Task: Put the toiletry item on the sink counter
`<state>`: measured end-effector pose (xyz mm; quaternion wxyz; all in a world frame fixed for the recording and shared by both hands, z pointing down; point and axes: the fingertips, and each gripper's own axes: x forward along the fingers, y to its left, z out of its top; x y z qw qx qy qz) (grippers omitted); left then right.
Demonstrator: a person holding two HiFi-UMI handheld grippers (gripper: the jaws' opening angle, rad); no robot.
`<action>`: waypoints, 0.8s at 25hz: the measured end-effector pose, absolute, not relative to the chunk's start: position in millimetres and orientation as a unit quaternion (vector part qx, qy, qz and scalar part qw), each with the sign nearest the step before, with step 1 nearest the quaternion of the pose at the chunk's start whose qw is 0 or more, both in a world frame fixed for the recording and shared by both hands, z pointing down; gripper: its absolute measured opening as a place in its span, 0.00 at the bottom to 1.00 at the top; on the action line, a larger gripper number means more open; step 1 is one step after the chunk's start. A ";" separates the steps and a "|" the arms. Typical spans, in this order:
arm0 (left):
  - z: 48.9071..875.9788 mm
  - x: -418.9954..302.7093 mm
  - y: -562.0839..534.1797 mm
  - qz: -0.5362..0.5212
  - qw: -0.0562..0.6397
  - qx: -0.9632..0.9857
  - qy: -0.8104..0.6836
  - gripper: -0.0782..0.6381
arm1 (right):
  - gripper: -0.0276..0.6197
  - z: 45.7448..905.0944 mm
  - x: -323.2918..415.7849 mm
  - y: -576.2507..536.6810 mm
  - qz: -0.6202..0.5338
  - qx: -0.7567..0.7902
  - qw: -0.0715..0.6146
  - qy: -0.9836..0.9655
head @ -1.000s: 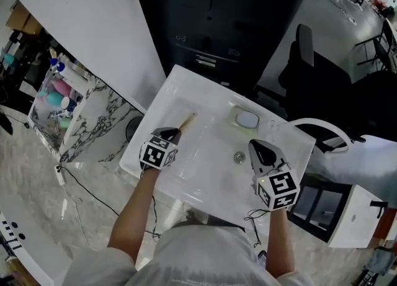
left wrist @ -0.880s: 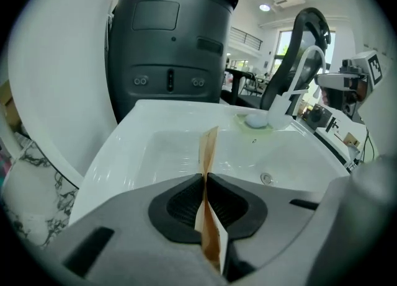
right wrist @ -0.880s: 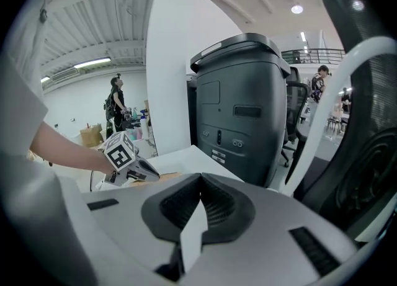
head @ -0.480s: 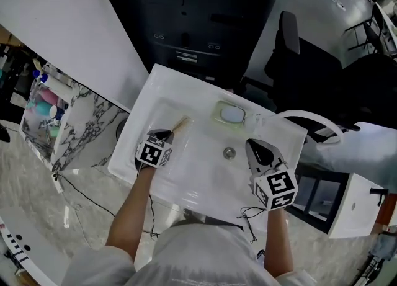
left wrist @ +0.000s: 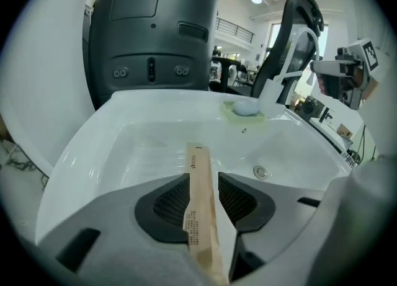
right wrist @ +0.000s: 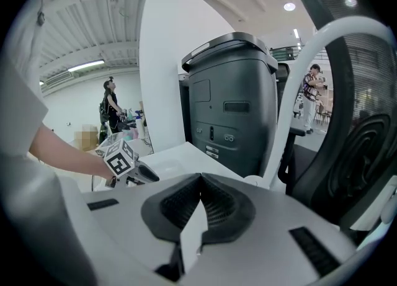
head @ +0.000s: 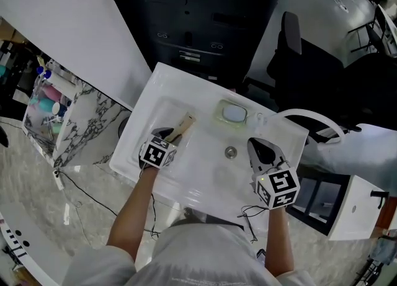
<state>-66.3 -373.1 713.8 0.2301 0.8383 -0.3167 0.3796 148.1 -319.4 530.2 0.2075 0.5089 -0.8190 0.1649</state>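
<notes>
Left gripper (left wrist: 203, 185): jaws have just been opening and now stand wide. The packet (left wrist: 197, 167) lies between them, close against the left pad, with a gap on the right, so nothing is clamping it. It is a long, flat tan packet with small print. It runs from behind the jaws out past the tips, over the white sink (head: 205, 182). Whether its far end rests on the surface I cannot tell.

Right gripper (right wrist: 200, 178): jaws together, empty, off to the right of the drain (head: 231, 152).

Handling, as a guess:
- Very light and thin, a paper-like sleeve, fairly stiff along its length.
- Likely to slide on glossy wet porcelain and tip toward the basin.
- If it needs regripping, take it across the narrow width near the middle, just ahead of the left jaws, with a light squeeze.
</notes>
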 end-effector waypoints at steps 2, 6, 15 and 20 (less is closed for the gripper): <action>702.0 -66.4 -372.1 0.359 0.234 0.845 -0.320 0.29 | 0.04 527.1 146.7 -319.4 0.160 0.508 0.207 -0.821; 669.1 -72.9 -372.1 0.312 0.237 0.857 -0.334 0.29 | 0.04 513.9 136.3 -318.5 0.145 0.505 0.203 -0.826; 574.2 -106.2 -364.4 0.212 0.188 0.881 -0.379 0.17 | 0.04 470.9 108.8 -303.4 0.097 0.505 0.190 -0.836; 525.1 -130.2 -344.6 0.173 0.152 0.889 -0.397 0.13 | 0.04 442.9 94.0 -293.2 0.063 0.510 0.175 -0.840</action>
